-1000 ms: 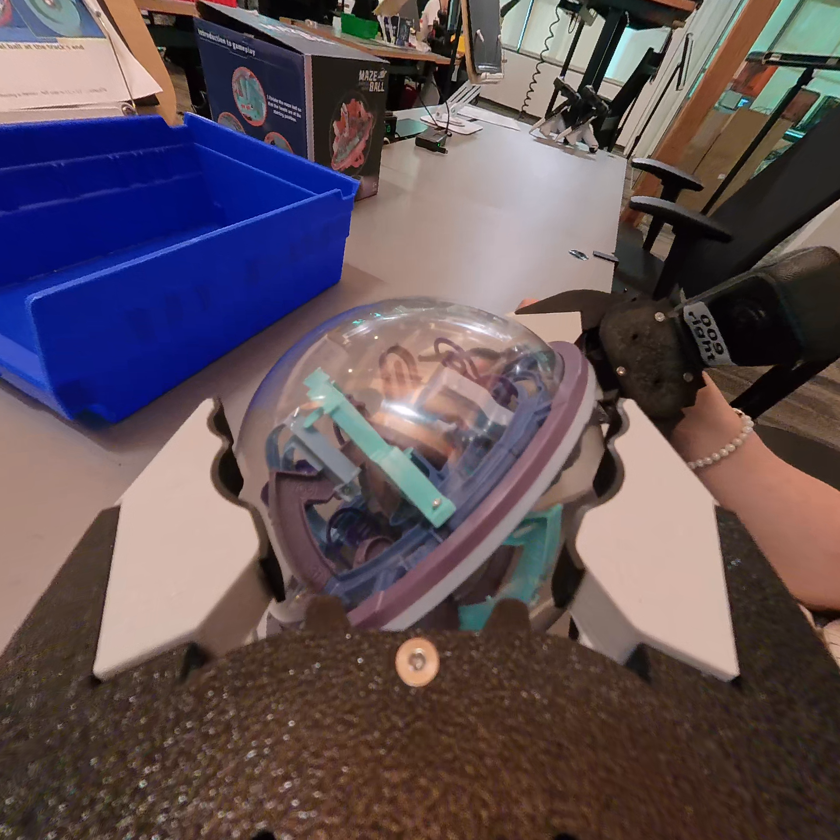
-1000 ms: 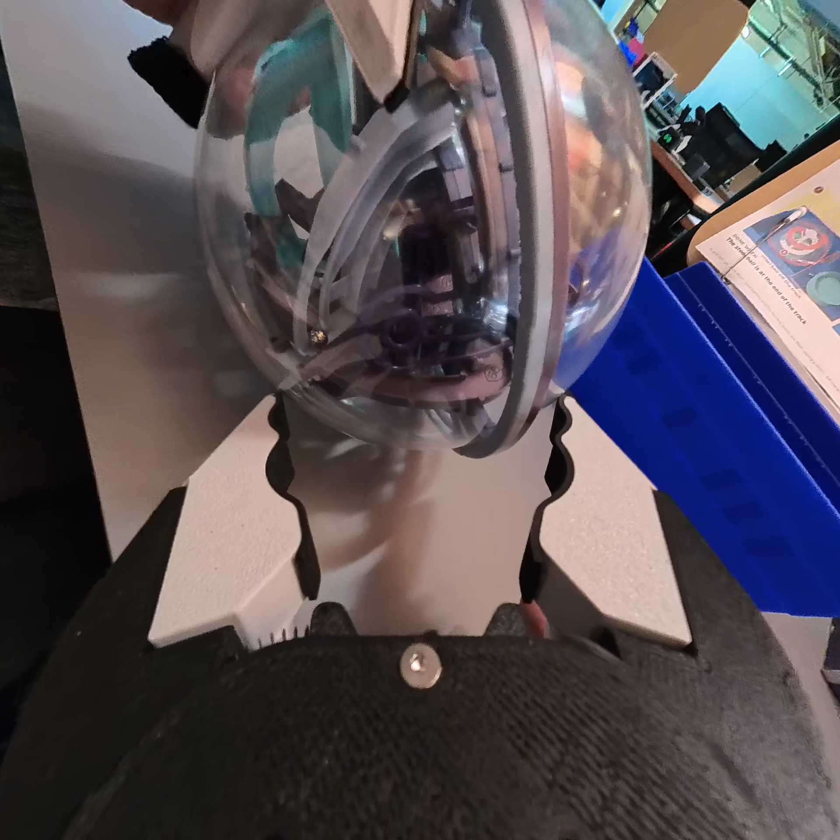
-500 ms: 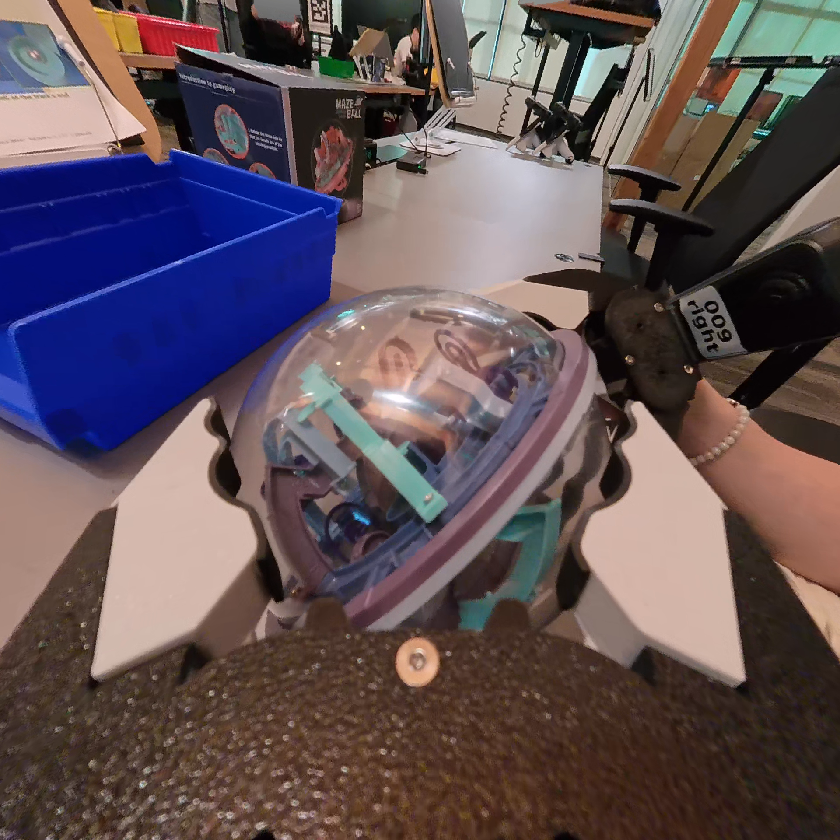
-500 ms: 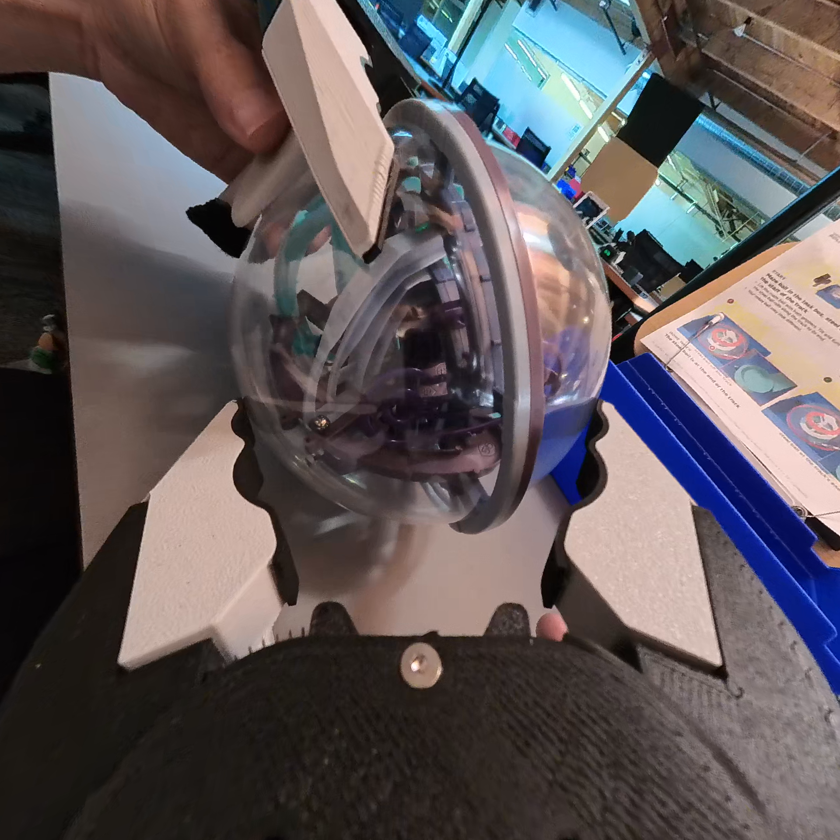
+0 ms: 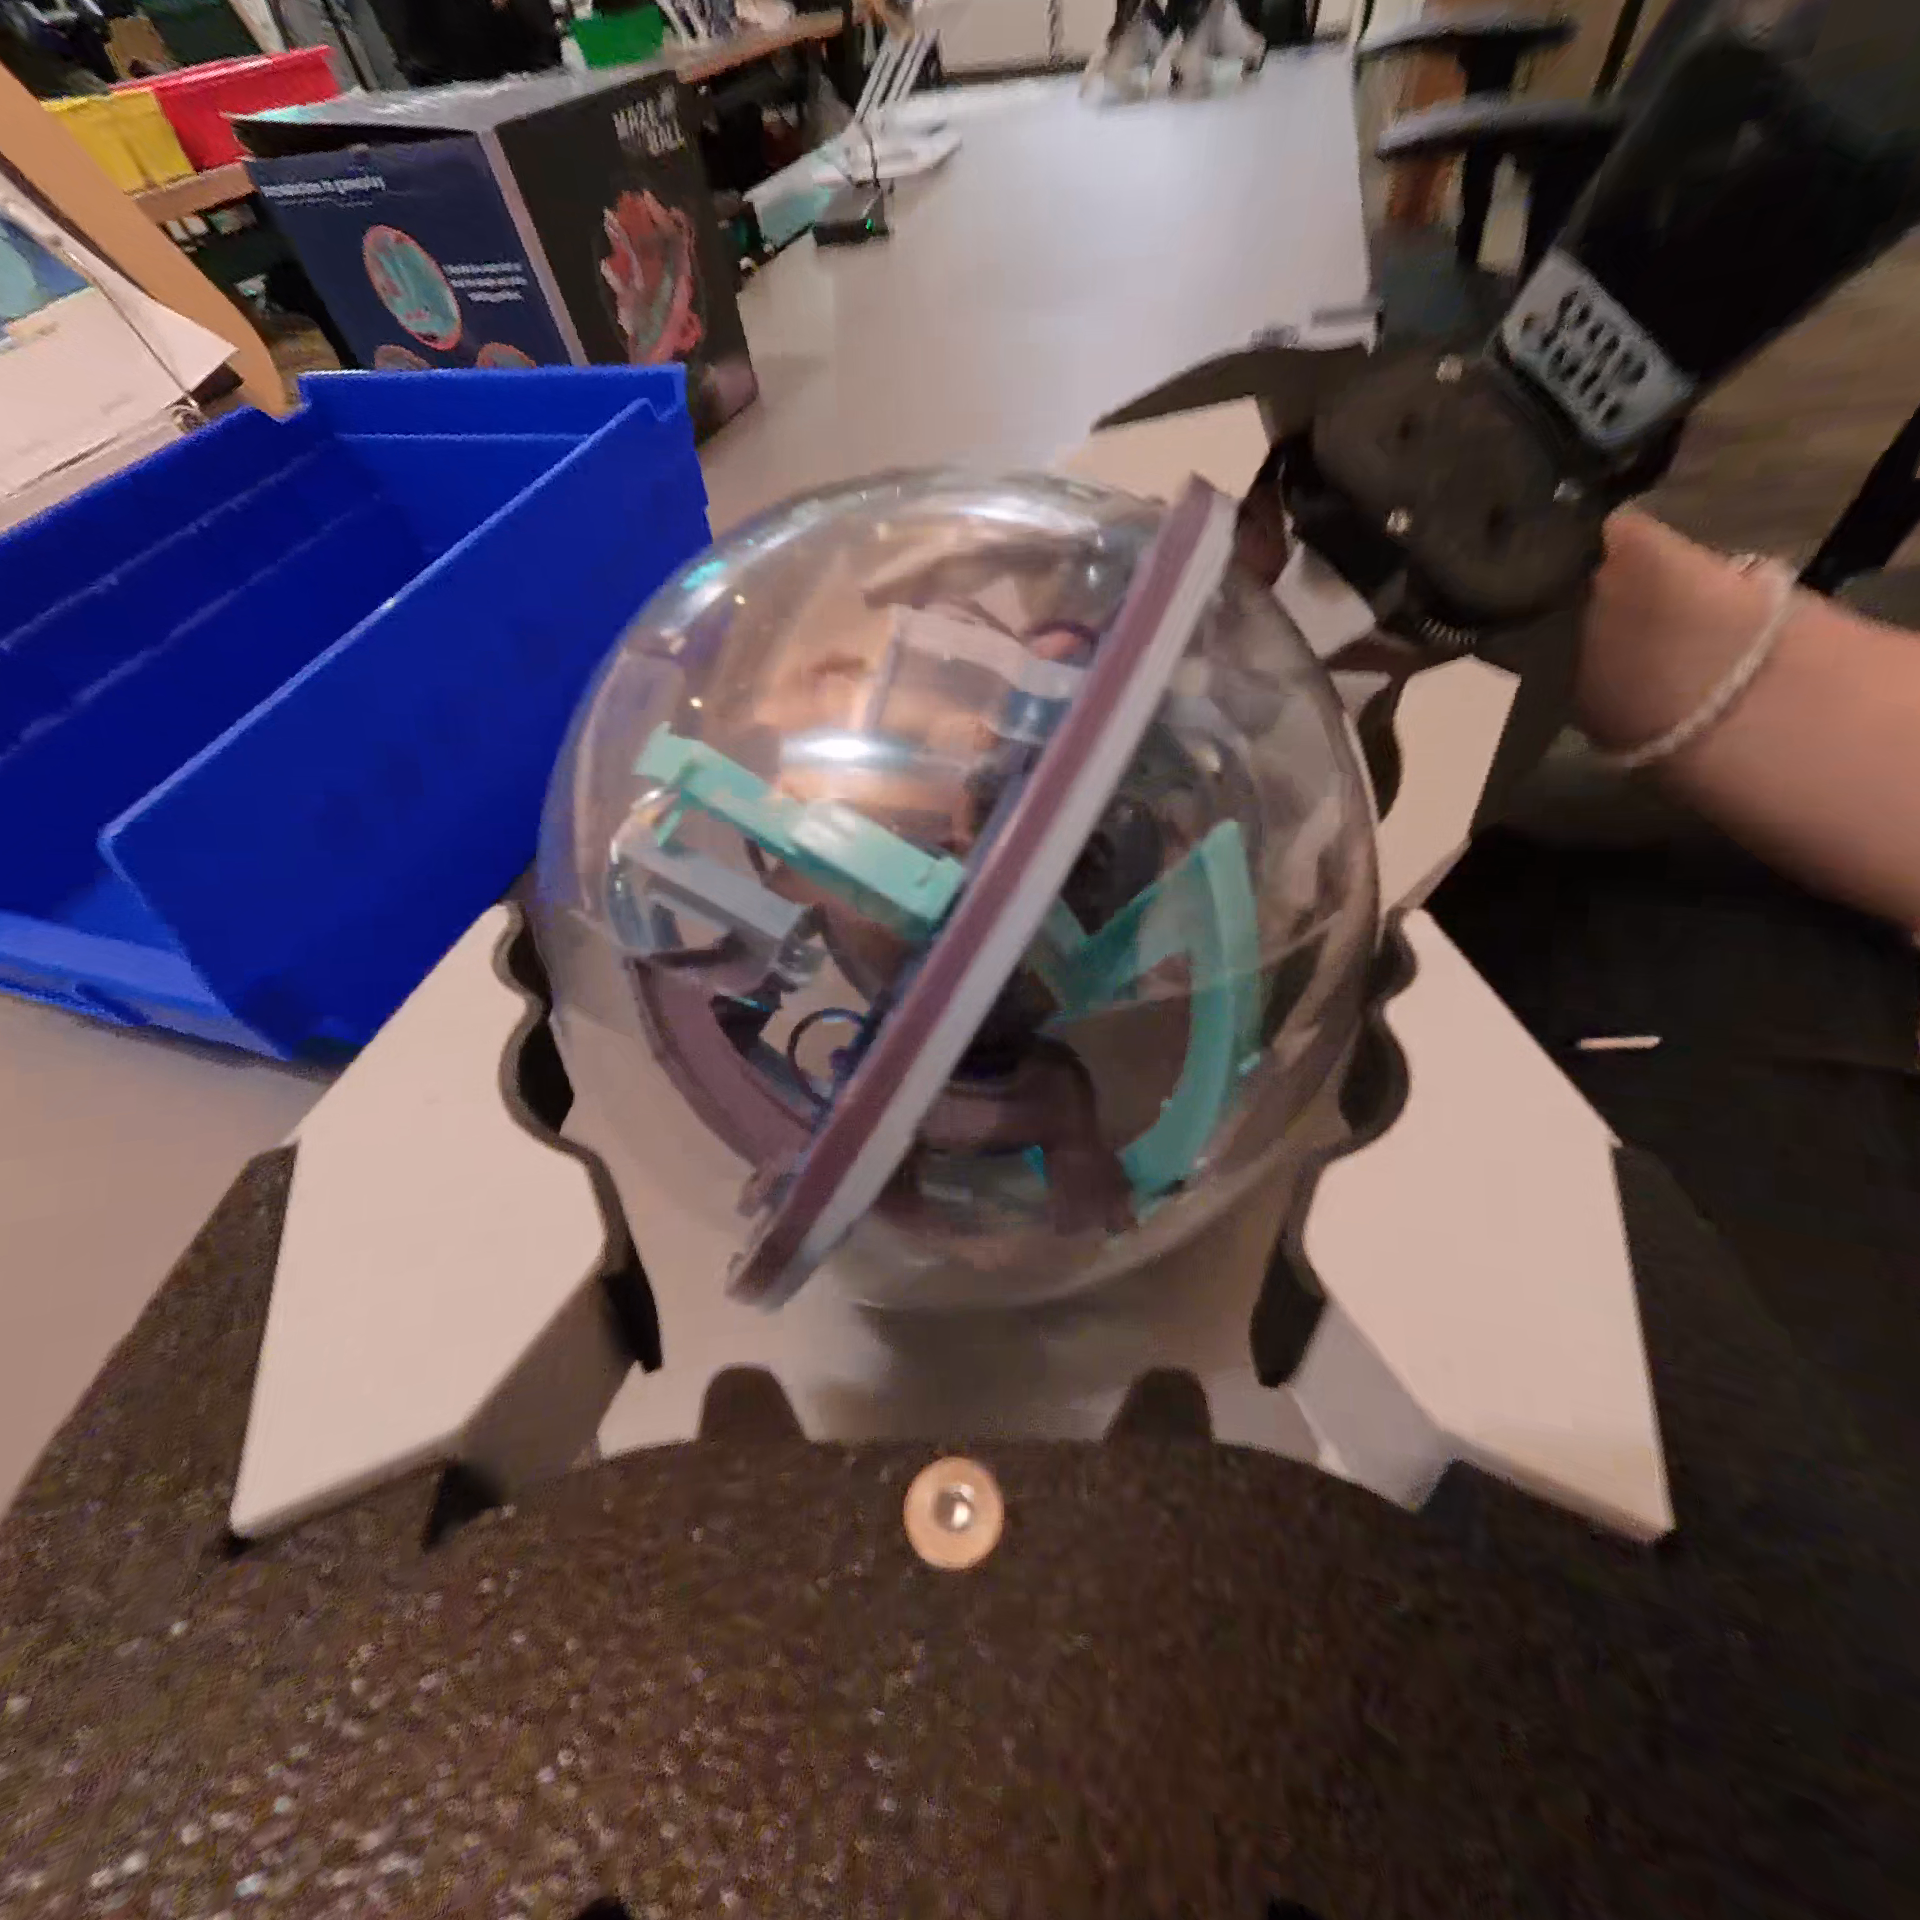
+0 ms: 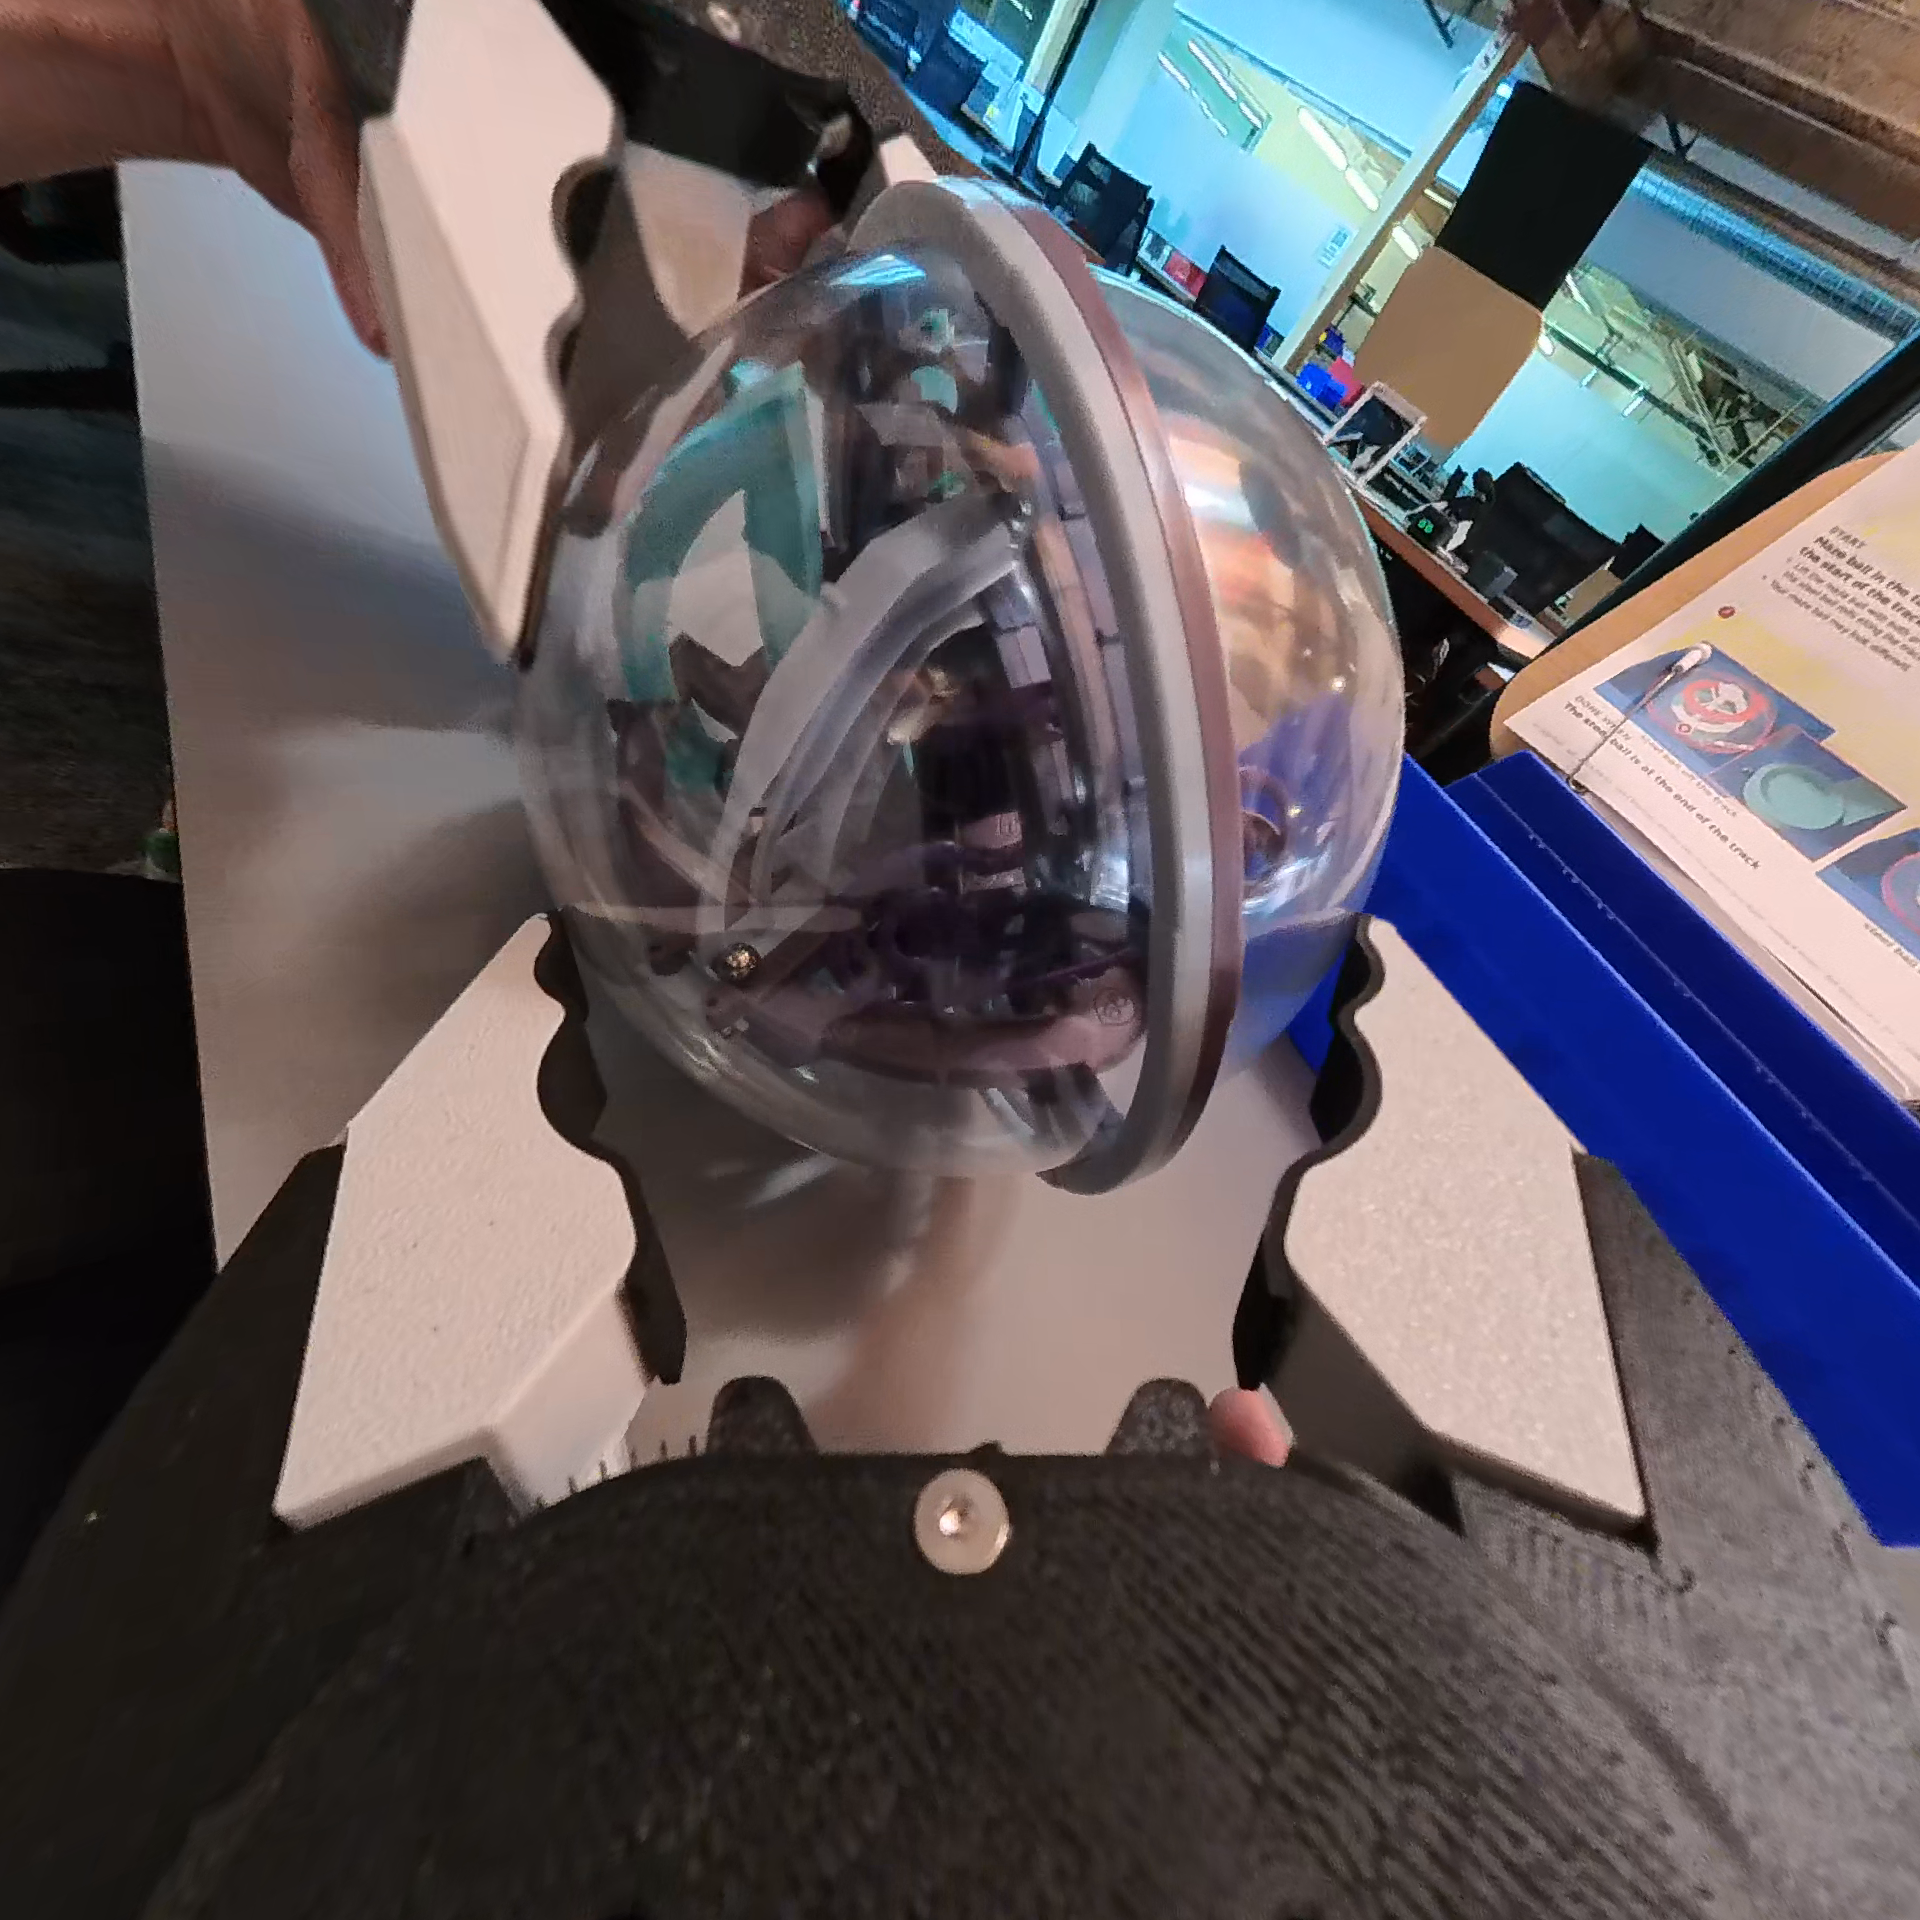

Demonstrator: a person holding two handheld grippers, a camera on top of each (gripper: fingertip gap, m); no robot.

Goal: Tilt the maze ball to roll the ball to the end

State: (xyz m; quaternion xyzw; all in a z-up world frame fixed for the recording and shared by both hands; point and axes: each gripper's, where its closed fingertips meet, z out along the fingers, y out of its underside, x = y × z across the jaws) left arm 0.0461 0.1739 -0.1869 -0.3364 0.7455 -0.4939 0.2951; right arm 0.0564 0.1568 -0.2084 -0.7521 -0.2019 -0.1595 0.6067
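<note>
STEP: tilting maze ball point(image 5: 956, 883), centre frame, lifted above table point(image 5: 1091, 312) | GRIP: both wide-spread fingers point(image 5: 416, 1195) pressing the sphere, left gripper point(image 5: 951, 1039), right gripper point(image 6: 951, 1039) | ADVICE: we are tilting slowly, watching steel ball point(image 6: 736, 961) lower left.

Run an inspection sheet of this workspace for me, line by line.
Surface: pale table, smooth, nothing spilled.
Job's things: clear maze ball, its rim band tilted steeply; small steel ball low on a track inside.
Clutter: blue bin beside the ball; dark box behind it; printed sheet propped behind the bin.
Grippers: left tool and right tool both grip the maze ball from different sides, their fingers against the shell.
Cables: nothing seen.
Surroundings: chair, red and yellow crates, open office with desks beyond.
</note>
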